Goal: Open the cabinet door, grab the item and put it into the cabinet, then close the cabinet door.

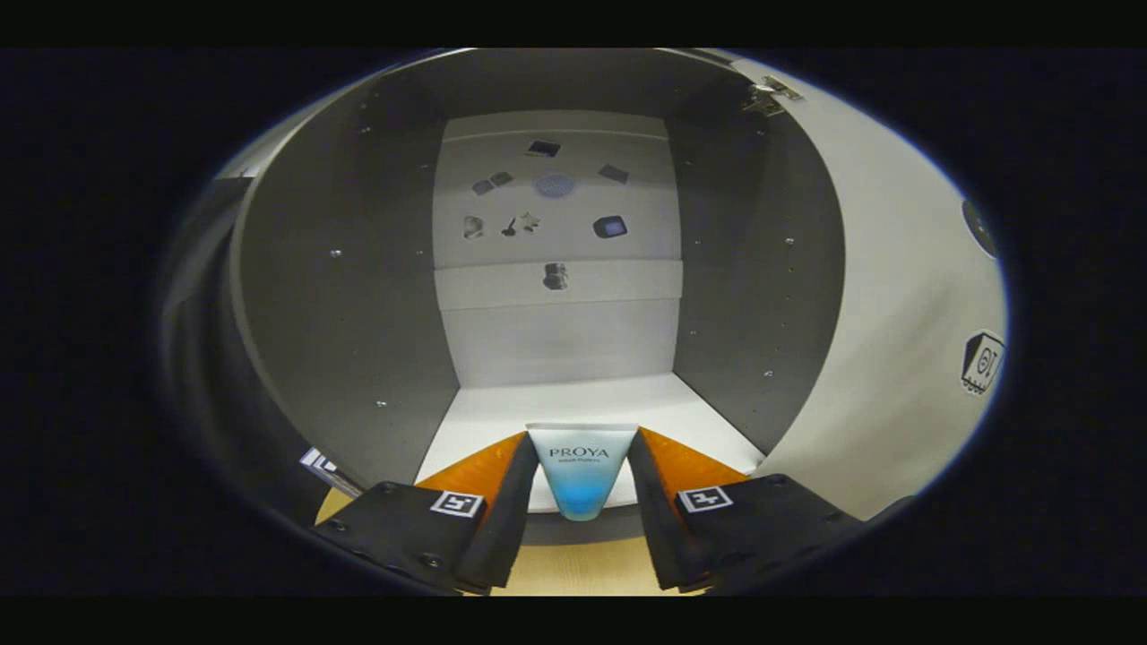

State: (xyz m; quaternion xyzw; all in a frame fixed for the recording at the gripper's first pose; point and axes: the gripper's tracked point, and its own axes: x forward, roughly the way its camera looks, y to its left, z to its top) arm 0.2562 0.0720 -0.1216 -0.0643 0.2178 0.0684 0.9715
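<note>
- Between the fingers, the gripper [581,470] is clamping a tube [581,468] from both sides.
- The open cabinet [340,296] is showing a bare shelf [573,399]; its door [896,340] is standing open.

Hand-held gripper [581,466], dark screw-studded finger mounts, square black-and-white marker tag on each

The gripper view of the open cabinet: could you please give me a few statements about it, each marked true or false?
1. The gripper is shut on the tube. True.
2. The cabinet door is closed. False: it stands open beside the cabinet.
3. The tube lies flat on the cabinet floor. False: it is held between the fingers at the floor's front edge.
4. A hinge shows at the door's upper end. True.
5. Small stickers mark the back panel. True.
</note>
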